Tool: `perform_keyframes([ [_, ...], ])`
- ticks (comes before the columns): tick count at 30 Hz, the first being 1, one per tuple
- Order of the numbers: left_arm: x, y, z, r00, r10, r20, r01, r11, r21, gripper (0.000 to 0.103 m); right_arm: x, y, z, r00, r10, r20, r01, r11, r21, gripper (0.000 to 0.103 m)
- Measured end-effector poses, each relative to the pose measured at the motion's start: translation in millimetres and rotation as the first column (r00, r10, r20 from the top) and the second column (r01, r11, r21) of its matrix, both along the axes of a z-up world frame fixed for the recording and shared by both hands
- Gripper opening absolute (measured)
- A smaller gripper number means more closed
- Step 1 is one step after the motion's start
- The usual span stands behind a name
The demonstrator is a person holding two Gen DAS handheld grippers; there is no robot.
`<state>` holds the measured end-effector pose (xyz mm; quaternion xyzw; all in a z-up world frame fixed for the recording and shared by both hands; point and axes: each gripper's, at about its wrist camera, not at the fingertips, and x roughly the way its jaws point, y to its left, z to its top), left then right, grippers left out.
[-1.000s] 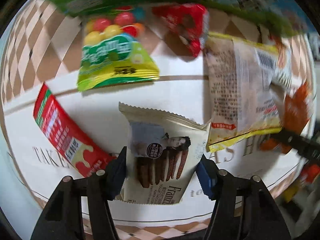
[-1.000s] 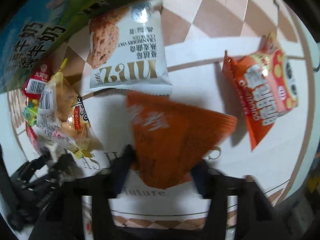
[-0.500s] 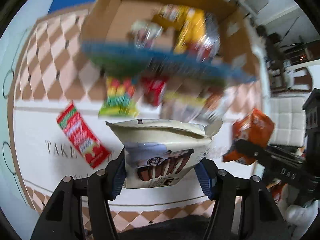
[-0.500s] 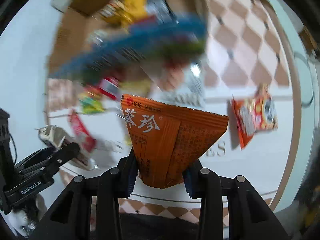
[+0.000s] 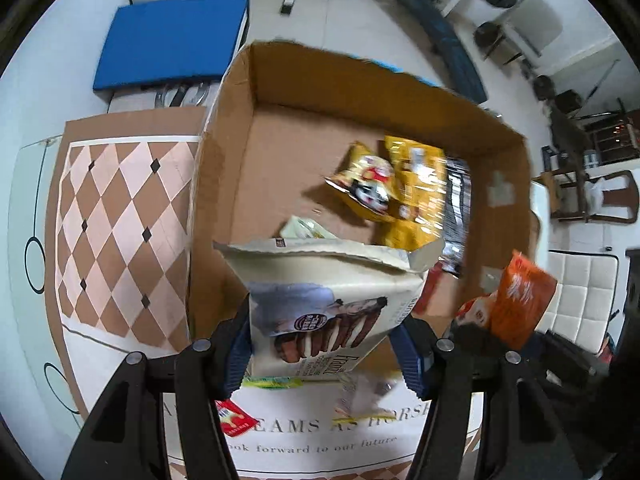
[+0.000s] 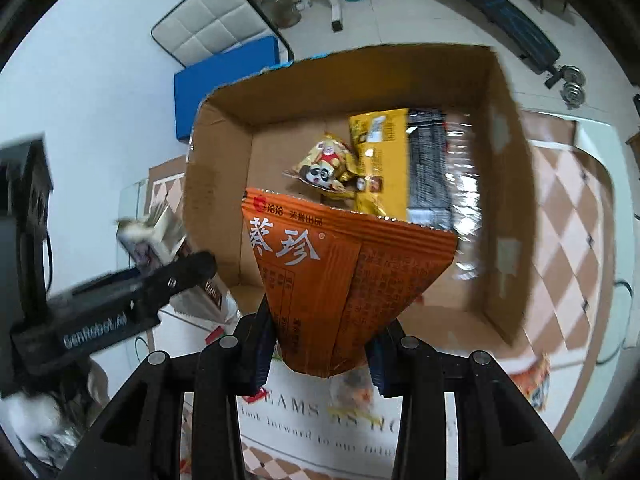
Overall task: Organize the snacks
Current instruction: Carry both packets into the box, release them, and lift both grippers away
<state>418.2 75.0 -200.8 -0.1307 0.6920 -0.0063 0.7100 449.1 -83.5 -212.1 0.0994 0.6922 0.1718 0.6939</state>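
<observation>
My left gripper (image 5: 324,354) is shut on a cream cookie packet (image 5: 324,304) and holds it above the near edge of an open cardboard box (image 5: 224,184). My right gripper (image 6: 320,350) is shut on an orange snack bag (image 6: 340,280), held above the same box (image 6: 516,200). The orange bag also shows in the left wrist view (image 5: 516,300), and the left gripper with its packet shows in the right wrist view (image 6: 152,240). Yellow snack packets (image 5: 412,184) and a clear-wrapped dark pack (image 6: 432,168) lie in the box.
The box stands on a checkered mat (image 5: 116,216) with a white printed panel (image 5: 320,436). A red packet (image 5: 234,420) and an orange packet (image 6: 536,384) lie on the mat near the box. A blue cushion (image 5: 172,40) and white chairs (image 5: 580,292) stand beyond.
Both grippers have lifted their packets off the mat and carried them forward to above the box. The snacks left on the mat have dropped out of sight below.
</observation>
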Motion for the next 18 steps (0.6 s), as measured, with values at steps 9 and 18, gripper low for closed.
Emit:
perform_keyframes([
  [9, 27.4, 5.9, -62.6, 0.984, -0.027, -0.175, 0.034, 0.999, 0.036, 0.061, 15.6, 31.1, -65.7, 0.994, 0.017, -0.107, -0.018, 1.0, -0.007, 0.042],
  [18, 31.0, 11.7, -86.0, 0.974, -0.031, -0.226, 0.042, 0.998, 0.041, 0.072, 28.4, 47.0, -104.4, 0.981, 0.067, -0.181, -0.076, 0.996, -0.043, 0.093],
])
